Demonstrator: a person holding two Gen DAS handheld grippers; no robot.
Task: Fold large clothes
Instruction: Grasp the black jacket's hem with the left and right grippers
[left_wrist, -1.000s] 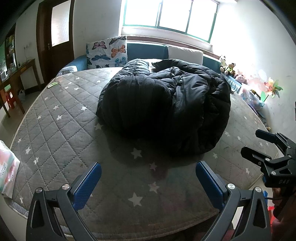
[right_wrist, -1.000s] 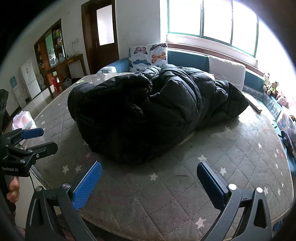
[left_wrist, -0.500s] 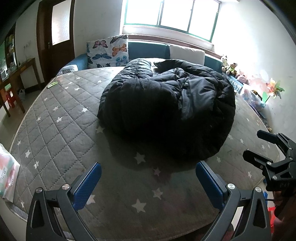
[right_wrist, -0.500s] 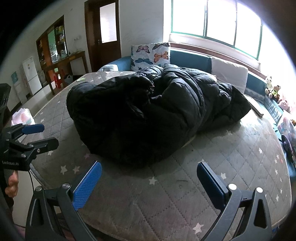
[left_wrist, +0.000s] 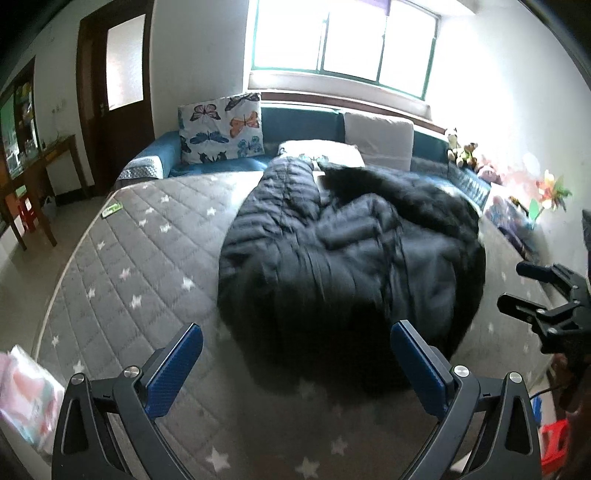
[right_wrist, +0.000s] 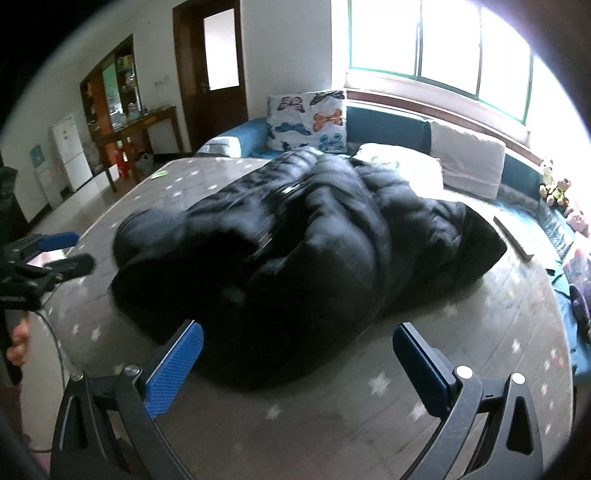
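Note:
A large black puffer coat (left_wrist: 347, 258) lies bunched in a heap on the grey star-patterned mattress (left_wrist: 140, 266); it also shows in the right wrist view (right_wrist: 295, 258). My left gripper (left_wrist: 295, 362) is open and empty, just short of the coat's near edge. My right gripper (right_wrist: 297, 363) is open and empty, over the coat's near edge. Each gripper shows in the other's view: the right one at the right edge (left_wrist: 532, 291), the left one at the left edge (right_wrist: 55, 251).
A butterfly pillow (left_wrist: 221, 129), a white pillow (left_wrist: 376, 140) and a blue headboard stand behind the coat. Soft toys (left_wrist: 461, 151) line the right side. A wooden desk (left_wrist: 33, 173) and a door are at the left. A pink packet (left_wrist: 26, 398) lies at the mattress corner.
Both grippers have moved forward toward the coat and tilted up, so the coat sits closer to the fingers. The jaws stay open. The coat has not moved.

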